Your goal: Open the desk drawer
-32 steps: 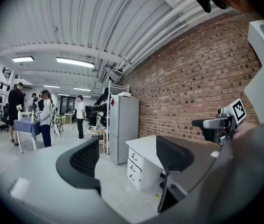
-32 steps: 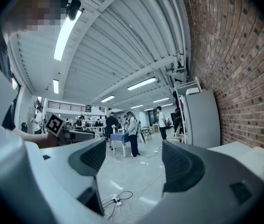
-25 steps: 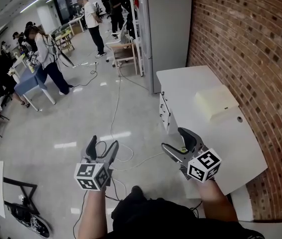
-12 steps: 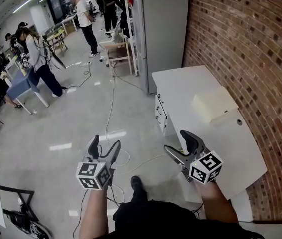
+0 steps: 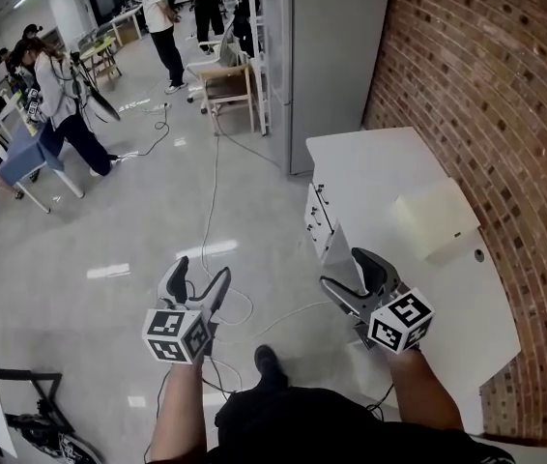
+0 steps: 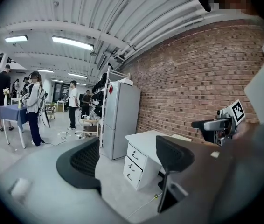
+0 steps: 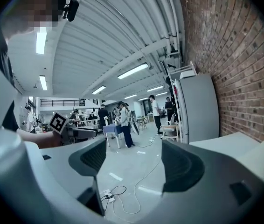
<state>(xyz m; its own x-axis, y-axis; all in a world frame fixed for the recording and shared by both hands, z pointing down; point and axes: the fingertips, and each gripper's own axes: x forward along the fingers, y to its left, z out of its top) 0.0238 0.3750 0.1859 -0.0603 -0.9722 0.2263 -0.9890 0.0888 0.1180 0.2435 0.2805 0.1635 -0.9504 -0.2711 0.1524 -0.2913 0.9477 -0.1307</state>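
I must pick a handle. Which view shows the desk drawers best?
The left gripper view: the drawers show their fronts and three handles. The head view shows them steeply from above. The right gripper view shows only the desk top.

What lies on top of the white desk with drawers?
A pale cream flat box lies on the white desk, near the red brick wall. The right tool covers part of the desk's near side.
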